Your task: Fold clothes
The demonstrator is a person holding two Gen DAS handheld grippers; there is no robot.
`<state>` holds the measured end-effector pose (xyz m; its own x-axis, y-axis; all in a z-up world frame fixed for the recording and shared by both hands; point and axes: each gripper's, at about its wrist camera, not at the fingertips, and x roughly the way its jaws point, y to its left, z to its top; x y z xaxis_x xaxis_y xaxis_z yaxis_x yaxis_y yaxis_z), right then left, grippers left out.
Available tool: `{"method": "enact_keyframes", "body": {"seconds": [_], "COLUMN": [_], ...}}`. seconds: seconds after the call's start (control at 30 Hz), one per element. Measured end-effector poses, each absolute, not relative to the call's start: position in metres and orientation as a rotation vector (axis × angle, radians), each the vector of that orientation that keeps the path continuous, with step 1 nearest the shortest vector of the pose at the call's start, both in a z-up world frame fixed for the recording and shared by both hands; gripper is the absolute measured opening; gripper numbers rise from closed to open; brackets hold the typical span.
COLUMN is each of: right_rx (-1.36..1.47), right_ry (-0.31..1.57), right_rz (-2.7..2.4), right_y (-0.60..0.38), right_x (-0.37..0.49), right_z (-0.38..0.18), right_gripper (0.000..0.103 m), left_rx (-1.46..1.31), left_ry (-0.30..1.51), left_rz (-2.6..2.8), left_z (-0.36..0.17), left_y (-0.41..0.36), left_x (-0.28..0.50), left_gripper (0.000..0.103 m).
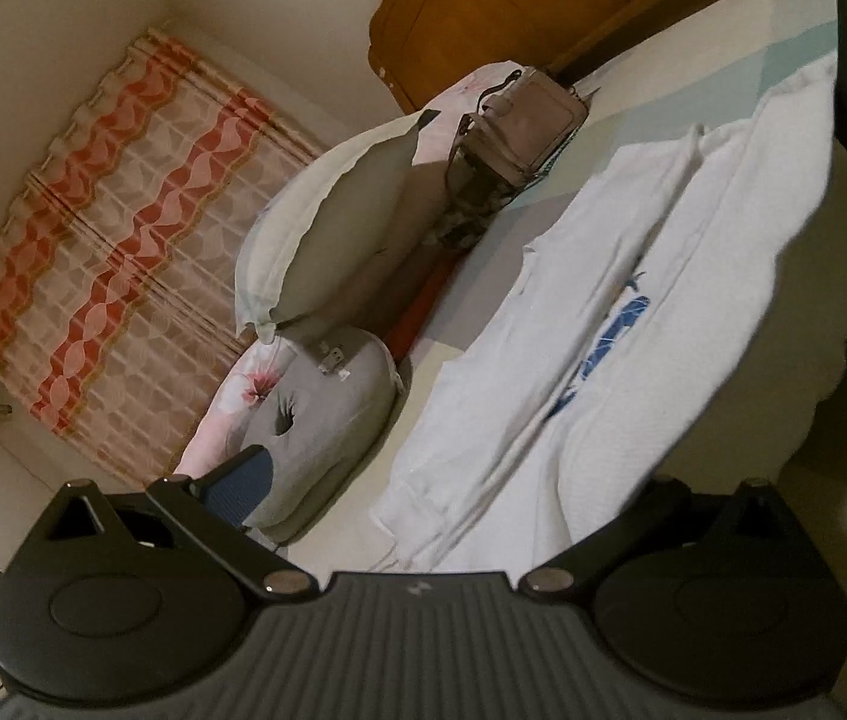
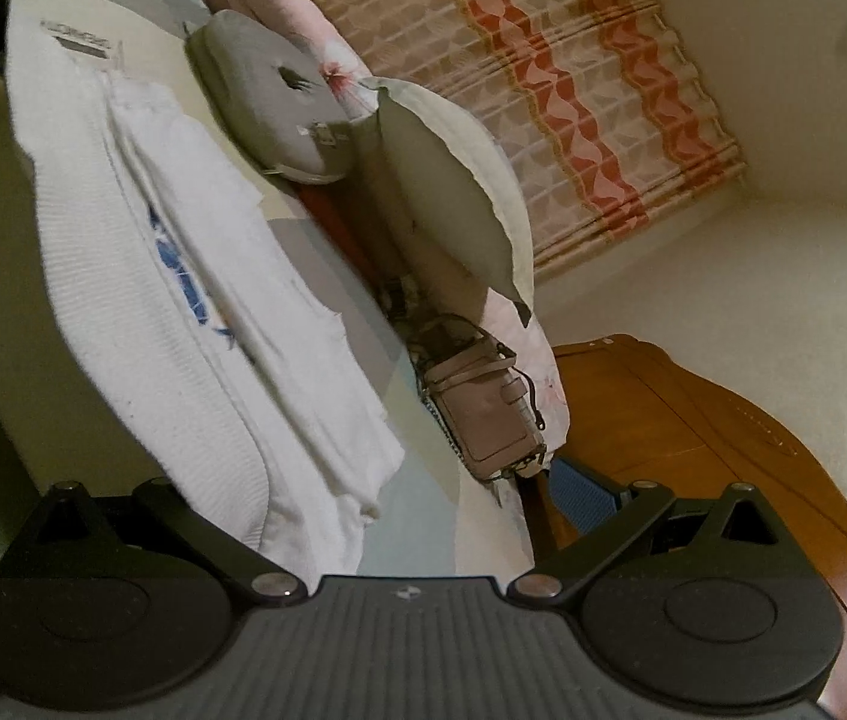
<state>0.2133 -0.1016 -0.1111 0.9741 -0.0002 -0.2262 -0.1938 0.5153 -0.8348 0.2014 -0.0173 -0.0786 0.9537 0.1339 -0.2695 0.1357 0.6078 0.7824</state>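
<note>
Left tongs (image 1: 441, 480) spread wide; right finger hidden behind white garment (image 1: 633, 300), only the blue left pad (image 1: 243, 480) showing. Right tongs (image 2: 375, 492) likewise spread, left finger buried behind cloth. Garment lying partly folded on bed (image 1: 513, 222) ahead, blue print half lost in a crease. Beyond: grey pillow (image 1: 339, 228), grey pouch (image 1: 327, 402), pink handbag (image 2: 483, 414), wooden headboard (image 2: 693, 420), curtain (image 1: 123, 228).

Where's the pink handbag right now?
The pink handbag lies on the bed near the wooden headboard, past the far edge of the white garment, leaning against the floral pillow; the left wrist view shows it upper centre.
</note>
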Motion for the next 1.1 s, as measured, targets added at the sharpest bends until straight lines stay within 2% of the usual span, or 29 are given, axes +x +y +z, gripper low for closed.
{"method": "enact_keyframes", "body": {"seconds": [0.57, 1.1], "right_rx": [-1.021, -0.957], "right_ry": [0.203, 0.304], "right_rz": [0.131, 0.241], "right_y": [-0.089, -0.076], "right_x": [0.334, 0.438], "right_z": [-0.106, -0.126], "right_gripper": [0.103, 0.103], "left_rx": [0.879, 0.753], "left_ry": [0.339, 0.541], "left_rz": [-0.037, -0.056], "left_z": [-0.071, -0.100], "left_y": [-0.002, 0.027], "left_x": [0.312, 0.414], "left_gripper": [0.103, 0.103]}}
